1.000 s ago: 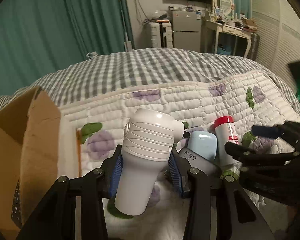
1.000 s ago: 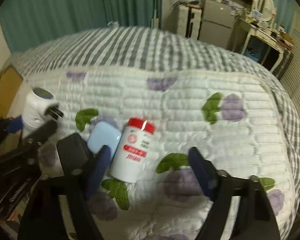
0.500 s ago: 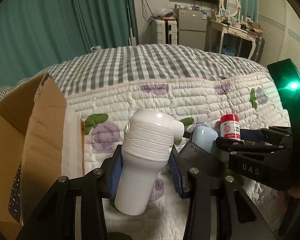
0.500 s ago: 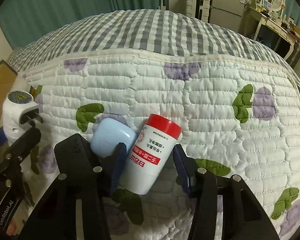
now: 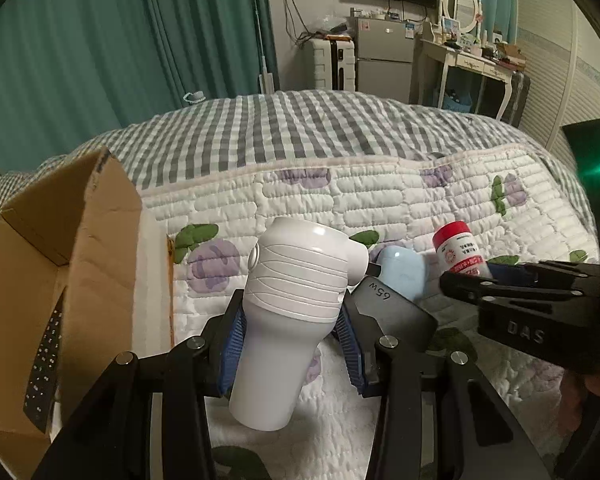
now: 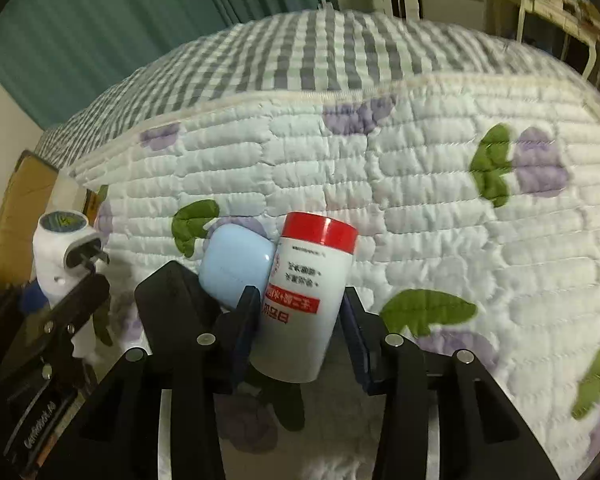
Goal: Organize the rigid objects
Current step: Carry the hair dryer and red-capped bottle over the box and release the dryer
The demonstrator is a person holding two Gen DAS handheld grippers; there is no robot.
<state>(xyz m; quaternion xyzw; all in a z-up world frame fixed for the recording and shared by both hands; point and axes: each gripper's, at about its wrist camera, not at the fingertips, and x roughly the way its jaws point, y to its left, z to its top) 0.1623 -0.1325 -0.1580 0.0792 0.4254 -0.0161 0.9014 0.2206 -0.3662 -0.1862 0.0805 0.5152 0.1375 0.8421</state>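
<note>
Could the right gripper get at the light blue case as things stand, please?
Probably not yet: the right gripper is shut on the red-capped bottle, so nothing is free to take the light blue case lying against that bottle.

To the left we find passage blocked by the raised flap of the cardboard box (image 5: pixel 80 216), which stands close beside the left gripper (image 5: pixel 292 344). Between the two grippers we see a black charger (image 5: pixel 392 312) touching a blue case (image 6: pixel 236 264). Ahead, we see open quilt (image 6: pixel 460 200).
</note>
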